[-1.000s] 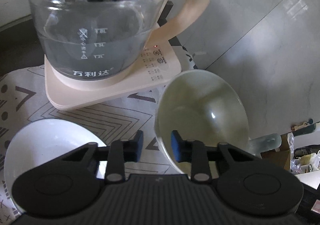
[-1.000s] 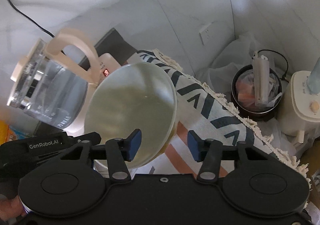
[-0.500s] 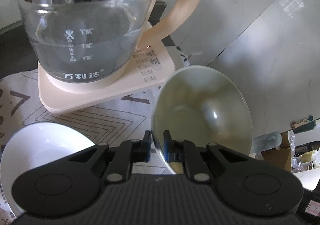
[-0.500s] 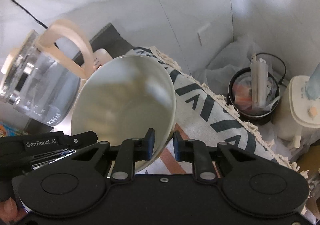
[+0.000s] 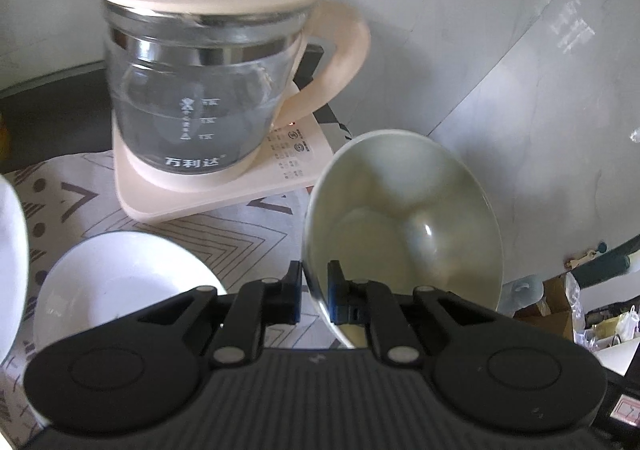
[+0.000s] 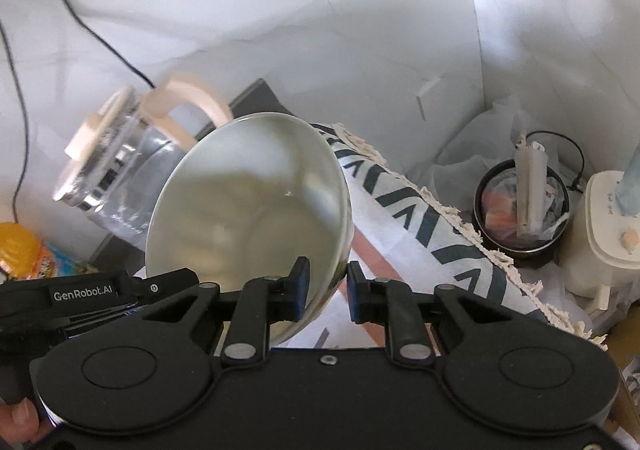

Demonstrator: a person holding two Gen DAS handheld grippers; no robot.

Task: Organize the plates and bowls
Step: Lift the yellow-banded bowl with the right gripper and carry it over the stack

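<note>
Both grippers clenched on one pale green bowl (image 5: 404,226), held tilted above the patterned bench (image 5: 100,209): left gripper (image 5: 314,292) and right gripper (image 6: 326,290) each at rim's 6 o'clock. White bowl (image 5: 120,282) at 9 o'clock.

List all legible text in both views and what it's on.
"万利达": front of the glass kettle.
"GenRobot.AI": body of the left claw, seen in the right wrist view.
Kettle level marks: present, digits too blurred to read.
Kettle base control panel: small print and icons, too small to read.
Orange package: print blurred, unreadable.
</note>
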